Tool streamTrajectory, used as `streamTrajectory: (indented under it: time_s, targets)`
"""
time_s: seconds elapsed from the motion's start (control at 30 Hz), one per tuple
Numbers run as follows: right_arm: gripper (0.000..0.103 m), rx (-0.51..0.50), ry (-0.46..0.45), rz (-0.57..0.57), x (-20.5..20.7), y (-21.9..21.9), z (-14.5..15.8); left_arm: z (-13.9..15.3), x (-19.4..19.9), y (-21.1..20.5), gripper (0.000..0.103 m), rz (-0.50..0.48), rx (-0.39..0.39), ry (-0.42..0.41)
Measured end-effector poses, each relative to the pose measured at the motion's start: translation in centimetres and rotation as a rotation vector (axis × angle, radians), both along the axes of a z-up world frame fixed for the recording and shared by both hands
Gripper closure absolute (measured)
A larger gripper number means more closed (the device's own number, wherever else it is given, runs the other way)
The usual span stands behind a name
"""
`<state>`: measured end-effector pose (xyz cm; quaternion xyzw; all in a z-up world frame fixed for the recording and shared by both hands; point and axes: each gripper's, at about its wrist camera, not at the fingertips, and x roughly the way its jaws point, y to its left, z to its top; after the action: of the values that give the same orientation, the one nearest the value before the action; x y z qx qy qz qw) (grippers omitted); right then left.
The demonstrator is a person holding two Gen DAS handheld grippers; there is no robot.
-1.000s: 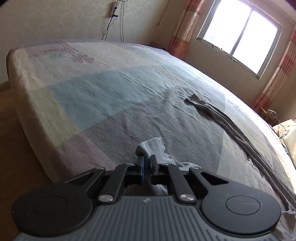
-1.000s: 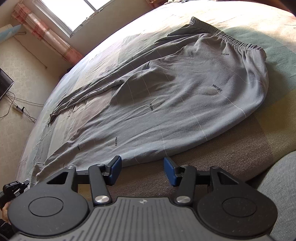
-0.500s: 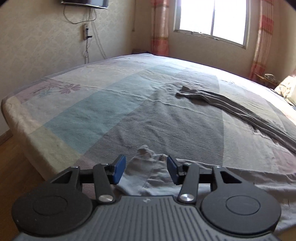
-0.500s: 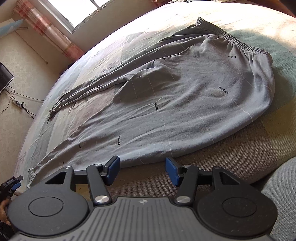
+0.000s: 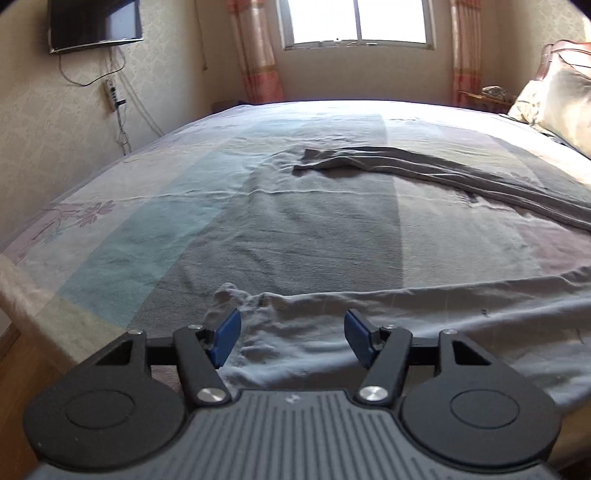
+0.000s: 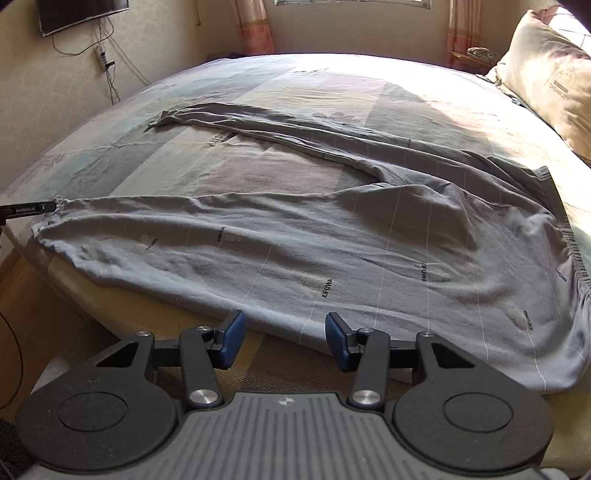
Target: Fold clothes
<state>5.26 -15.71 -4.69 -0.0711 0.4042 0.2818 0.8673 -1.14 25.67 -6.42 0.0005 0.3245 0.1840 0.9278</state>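
Grey trousers [image 6: 332, 251] lie spread across the bed, waistband [image 6: 554, 206] at the right and both legs running left. In the left wrist view the near leg's cuff [image 5: 236, 295] sits crumpled on the sheet. My left gripper [image 5: 291, 339] hovers over it with its jaws opening, and the cloth lies loose between the blue pads. The far leg [image 5: 406, 162] stretches across the middle of the bed. My right gripper [image 6: 284, 339] is at the trousers' near edge with its jaws closing. The fabric edge lies at the tips and the pads do not press it. A left-gripper finger [image 6: 26, 209] shows by the cuff.
The patchwork bedsheet [image 5: 184, 229] covers a wide bed whose near edge drops to a wooden floor [image 6: 22, 295]. A pillow [image 6: 546, 74] lies at the far right. A wall television [image 5: 94, 22], a power strip with cables [image 5: 110, 92] and a curtained window [image 5: 354, 18] stand behind.
My left gripper has let go of the cuff and spread its jaws, and the cuff dropped onto the sheet. Both views rolled level. The right jaws have narrowed at the trousers' near edge.
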Motion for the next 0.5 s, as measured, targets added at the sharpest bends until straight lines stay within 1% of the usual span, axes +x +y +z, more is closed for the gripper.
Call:
streamTrajectory:
  time_s: [0.03, 0.07, 0.13, 0.2, 0.27, 0.33, 0.37, 0.4, 0.47, 0.5]
  targets:
    - [0.071, -0.007, -0.002, 0.02, 0.2, 0.6, -0.1, 0.1, 0.0, -1.4, 0.038, -0.072, -0.012, 0.005]
    - [0.08, -0.014, -0.004, 0.041, 0.4, 1.2, -0.1, 0.1, 0.2, -2.7, 0.037, -0.144, -0.023, 0.016]
    - [0.081, -0.02, -0.003, 0.077, 1.0, 2.2, -0.3, -0.2, 0.8, -5.4, 0.036, -0.286, -0.051, 0.047]
    - [0.081, -0.015, 0.022, 0.086, 2.1, 2.8, -0.9, -0.7, 1.7, -7.8, 0.035, -0.412, -0.081, 0.078]
    - [0.081, -0.019, 0.045, 0.078, 3.6, 3.4, -1.8, -1.6, 2.6, -9.7, 0.035, -0.487, -0.088, 0.093]
    - [0.082, -0.009, 0.051, 0.07, 5.0, 3.6, -2.6, -2.4, 3.5, -11.0, 0.035, -0.489, -0.062, 0.128]
    - [0.084, -0.001, 0.055, 0.064, 5.8, 3.7, -2.8, -2.8, 4.1, -11.3, 0.033, -0.489, -0.052, 0.136]
    - [0.084, 0.008, 0.059, 0.056, 6.6, 3.8, -2.8, -3.0, 4.5, -11.1, 0.03, -0.485, -0.055, 0.121]
    - [0.085, 0.008, 0.055, 0.059, 7.8, 4.2, -2.9, -3.2, 5.6, -10.4, 0.02, -0.461, -0.09, 0.109]
    - [0.085, 0.009, 0.053, 0.061, 8.4, 4.4, -3.0, -3.2, 6.1, -10.2, 0.02, -0.444, -0.094, 0.11]
